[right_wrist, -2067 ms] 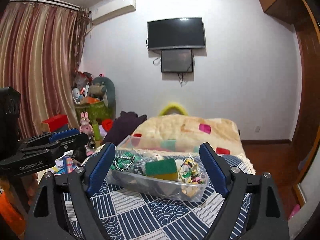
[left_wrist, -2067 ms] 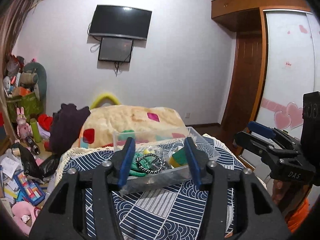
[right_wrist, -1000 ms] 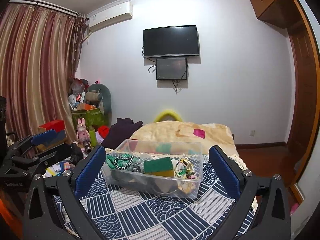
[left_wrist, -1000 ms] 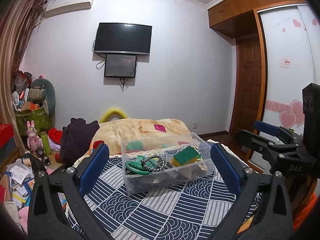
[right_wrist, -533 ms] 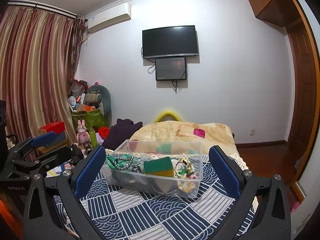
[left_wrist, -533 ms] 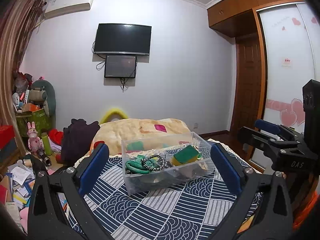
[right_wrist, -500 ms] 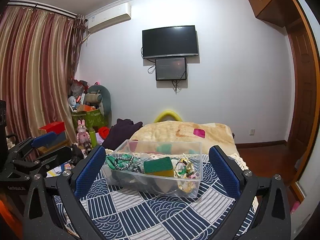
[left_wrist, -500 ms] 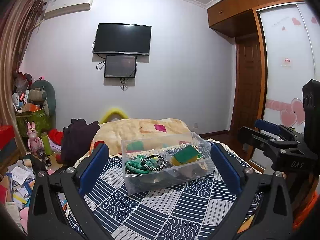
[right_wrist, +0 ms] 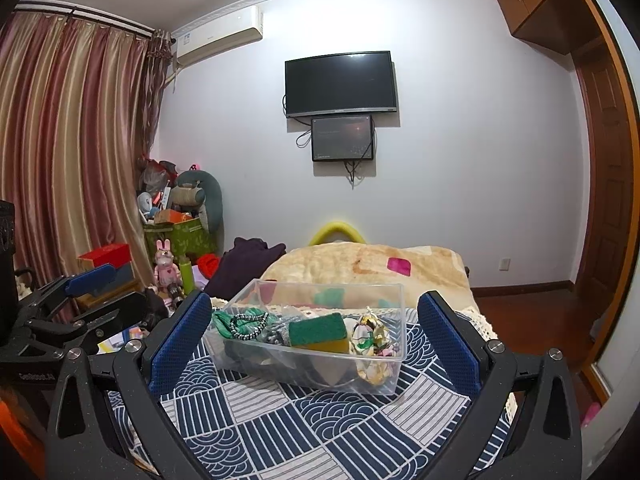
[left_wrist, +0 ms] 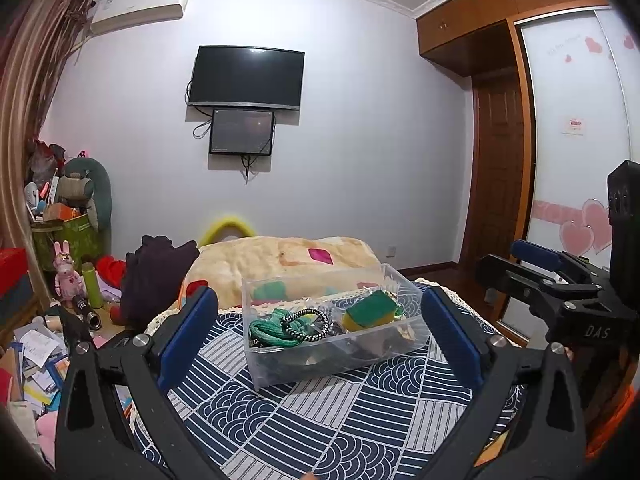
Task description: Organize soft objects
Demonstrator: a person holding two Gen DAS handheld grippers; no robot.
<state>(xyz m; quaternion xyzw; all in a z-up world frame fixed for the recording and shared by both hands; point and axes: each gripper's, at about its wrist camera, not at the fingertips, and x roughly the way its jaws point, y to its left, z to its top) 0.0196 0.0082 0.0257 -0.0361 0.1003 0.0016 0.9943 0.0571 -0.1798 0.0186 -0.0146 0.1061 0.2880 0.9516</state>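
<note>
My left tool and right tool both gape wide, holding nothing; the clear bin of soft objects sits mid-frame on the patterned table; a green sponge lies inside.

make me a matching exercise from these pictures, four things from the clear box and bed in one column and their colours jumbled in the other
Things:
1. rectangular sponge in the clear plastic box
2. beaded bracelet
3. bundled cord at the box's left end
4. patterned cloth under the box

Colours:
A. navy and white
B. plain green
C. green top, yellow base
D. black and white

Pairs: 1-C, 2-D, 3-B, 4-A
</note>
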